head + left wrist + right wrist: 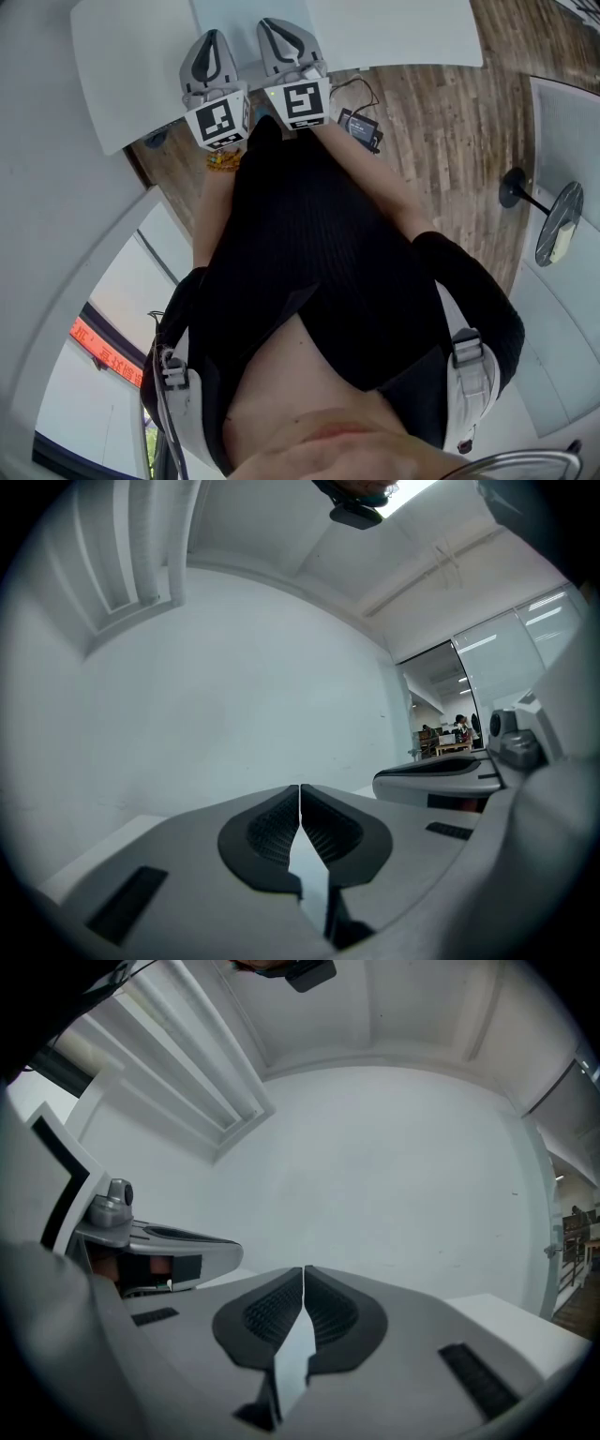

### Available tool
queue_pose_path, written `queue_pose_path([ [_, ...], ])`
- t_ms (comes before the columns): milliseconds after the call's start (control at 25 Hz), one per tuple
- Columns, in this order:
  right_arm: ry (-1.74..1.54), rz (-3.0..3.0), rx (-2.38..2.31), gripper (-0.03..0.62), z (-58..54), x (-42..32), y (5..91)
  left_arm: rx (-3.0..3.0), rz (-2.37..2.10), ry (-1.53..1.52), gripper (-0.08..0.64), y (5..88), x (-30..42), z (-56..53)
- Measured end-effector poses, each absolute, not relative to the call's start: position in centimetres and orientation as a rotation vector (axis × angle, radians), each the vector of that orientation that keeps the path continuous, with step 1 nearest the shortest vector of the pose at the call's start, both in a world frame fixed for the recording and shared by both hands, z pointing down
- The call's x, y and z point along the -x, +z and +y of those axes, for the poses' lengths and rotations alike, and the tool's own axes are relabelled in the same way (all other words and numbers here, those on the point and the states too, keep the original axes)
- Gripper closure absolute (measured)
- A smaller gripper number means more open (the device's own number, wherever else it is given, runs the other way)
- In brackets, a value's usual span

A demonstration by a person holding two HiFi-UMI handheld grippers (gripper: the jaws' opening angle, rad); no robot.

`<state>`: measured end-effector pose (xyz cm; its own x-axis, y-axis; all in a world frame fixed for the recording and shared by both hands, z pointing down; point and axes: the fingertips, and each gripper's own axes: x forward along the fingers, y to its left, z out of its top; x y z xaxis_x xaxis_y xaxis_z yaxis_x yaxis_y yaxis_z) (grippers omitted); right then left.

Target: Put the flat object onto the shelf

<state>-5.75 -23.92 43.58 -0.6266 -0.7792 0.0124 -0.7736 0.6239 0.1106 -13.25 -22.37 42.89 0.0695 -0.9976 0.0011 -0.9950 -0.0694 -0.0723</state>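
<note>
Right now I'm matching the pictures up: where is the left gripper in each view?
Head view: left gripper top, left of centre.
Left gripper view: left gripper bottom centre, shut.
Right gripper view: left gripper at left, side-on.
Shared landmark: right gripper alongside it.

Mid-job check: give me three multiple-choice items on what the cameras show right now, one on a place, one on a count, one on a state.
1. Where does the small black box lie?
A. on the wooden floor
B. on a shelf
C. in a drawer

2. How many marker cubes show in the head view?
A. one
B. two
C. four

3. How do the jaws of the left gripper and the right gripper stand?
A. both wide apart
B. both shut on a flat object
C. both shut with nothing between

Answers:
1 A, the box sits on the boards near the right gripper.
2 B, there is one cube on each gripper.
3 C, each gripper view shows its jaws closed together on nothing.
</note>
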Motion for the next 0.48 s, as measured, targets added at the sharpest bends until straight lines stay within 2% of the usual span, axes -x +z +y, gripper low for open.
queue_pose_path([
  [480, -0.137, -2.766, -1.318, 0.563, -23.79, 5.97, 43.99, 2.258, 2.123, -0.087, 0.543, 43.2, 13.53, -22.25],
])
